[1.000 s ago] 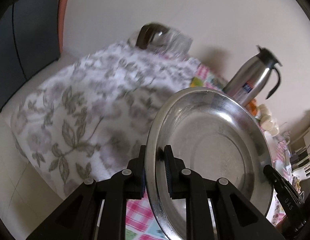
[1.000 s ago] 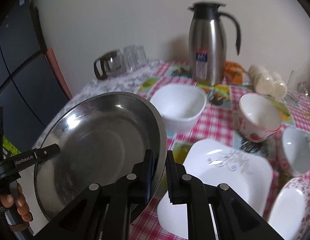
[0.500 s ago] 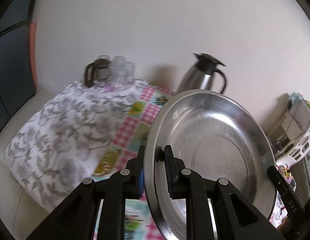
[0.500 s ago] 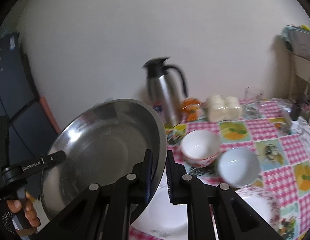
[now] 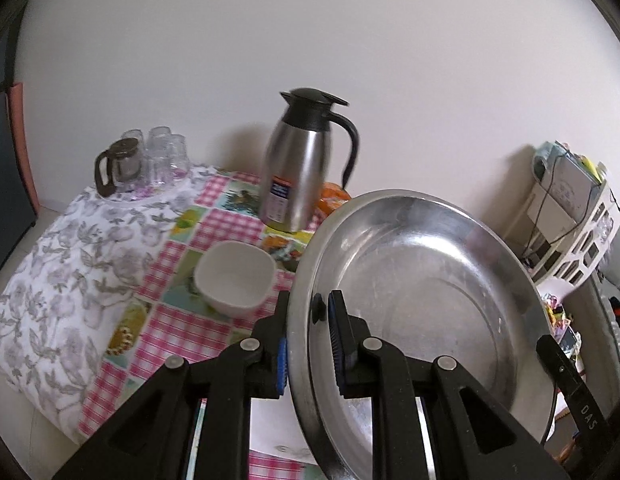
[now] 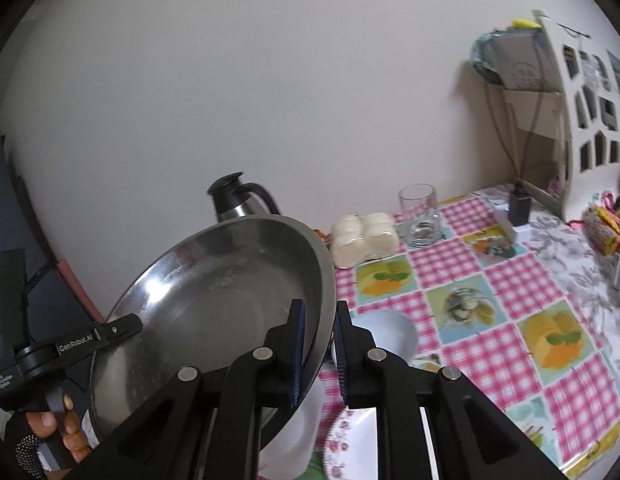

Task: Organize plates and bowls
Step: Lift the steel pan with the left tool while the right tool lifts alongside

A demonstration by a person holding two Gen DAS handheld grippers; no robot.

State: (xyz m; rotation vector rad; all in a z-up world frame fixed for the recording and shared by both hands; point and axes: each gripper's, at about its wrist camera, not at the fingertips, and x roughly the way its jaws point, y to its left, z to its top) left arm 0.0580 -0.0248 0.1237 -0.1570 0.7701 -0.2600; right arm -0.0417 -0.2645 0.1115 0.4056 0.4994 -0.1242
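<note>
Gripping the steel plate (image 5: 421, 300) by its left rim with the left gripper (image 5: 308, 344), blue pads pressing either face of the edge, low centre of the left wrist frame. Gripping the same steel plate (image 6: 214, 312) by its opposite rim with the right gripper (image 6: 315, 356), fingers closing on the edge at lower centre of the right wrist frame. Holding the plate tilted, off the table, filling the lower right of the left view and the lower left of the right view. Showing the left gripper's black body (image 6: 70, 344) at the far rim, lower left of the right view, with a hand (image 6: 58, 428) wrapping its handle.

Sitting left of centre in the left view: a white bowl (image 5: 234, 276) on the checked tablecloth (image 5: 214, 232). Standing above it, at centre: a steel jug (image 5: 300, 168), upright. Grouping at upper left: a glass pot (image 5: 120, 166) and clear tumblers (image 5: 166, 152) on a floral cloth (image 5: 70, 264).

Peeking past the plate's right rim in the right view: another white bowl (image 6: 389, 334), and at the bottom a floral-rimmed plate (image 6: 349, 440). Standing right of centre: an empty glass (image 6: 419, 216), just beside a pack of pale cups (image 6: 363, 236). Leaning at the upper right: a white rack (image 6: 585, 120).
</note>
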